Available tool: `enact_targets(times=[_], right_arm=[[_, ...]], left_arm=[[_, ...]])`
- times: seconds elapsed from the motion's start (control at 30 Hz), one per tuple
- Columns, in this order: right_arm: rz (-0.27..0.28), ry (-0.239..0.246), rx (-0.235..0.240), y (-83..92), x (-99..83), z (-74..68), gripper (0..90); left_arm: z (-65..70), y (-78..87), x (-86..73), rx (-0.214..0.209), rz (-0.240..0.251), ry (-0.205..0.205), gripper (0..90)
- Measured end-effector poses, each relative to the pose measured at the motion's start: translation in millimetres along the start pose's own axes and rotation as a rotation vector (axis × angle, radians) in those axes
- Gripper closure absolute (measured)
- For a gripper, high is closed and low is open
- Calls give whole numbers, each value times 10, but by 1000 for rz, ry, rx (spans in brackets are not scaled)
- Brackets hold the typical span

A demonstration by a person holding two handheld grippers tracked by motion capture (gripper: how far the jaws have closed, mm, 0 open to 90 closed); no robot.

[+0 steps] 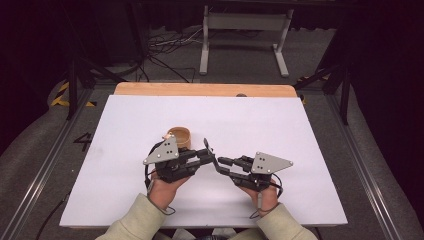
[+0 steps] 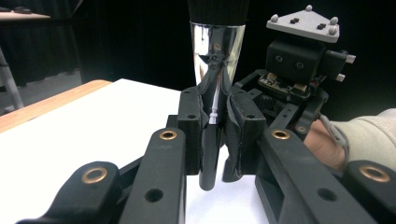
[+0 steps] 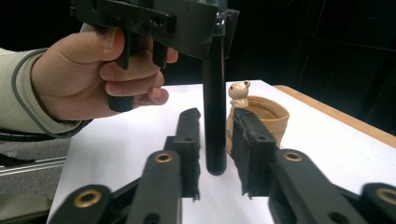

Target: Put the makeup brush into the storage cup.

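Where the left gripper clamps a brush, a bear-trimmed cup beside.

white table top with a wooden far edge, grey metal stand behind (cables on the floor)

Floor mark: a dark number "4" is painted on the grey floor, left of the table.
Other text: no readable label or brand is seen elsewhere.
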State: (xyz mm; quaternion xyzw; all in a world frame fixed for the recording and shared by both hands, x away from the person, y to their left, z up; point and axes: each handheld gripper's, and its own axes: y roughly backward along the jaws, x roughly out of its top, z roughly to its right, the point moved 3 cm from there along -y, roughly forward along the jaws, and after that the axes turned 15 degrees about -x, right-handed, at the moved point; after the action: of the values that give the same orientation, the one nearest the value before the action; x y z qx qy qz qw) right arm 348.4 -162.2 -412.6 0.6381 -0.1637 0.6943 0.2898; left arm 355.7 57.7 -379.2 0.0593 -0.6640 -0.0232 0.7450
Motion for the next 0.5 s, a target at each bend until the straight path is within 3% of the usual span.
enact_targets(times=[0.3,0.33,0.37,0.5], right_arm=[[-3,-8,-31,90,55,49,477],[-7,-16,-54,108,63,74,388],[-7,-16,-54,108,63,74,388],[-16,-47,-104,152,70,140,222]], left_arm=[[-54,111,29,22,8,11,776],[-61,128,31,25,8,11,776],[-66,141,32,29,9,12,776],[-88,194,39,42,15,18,776]])
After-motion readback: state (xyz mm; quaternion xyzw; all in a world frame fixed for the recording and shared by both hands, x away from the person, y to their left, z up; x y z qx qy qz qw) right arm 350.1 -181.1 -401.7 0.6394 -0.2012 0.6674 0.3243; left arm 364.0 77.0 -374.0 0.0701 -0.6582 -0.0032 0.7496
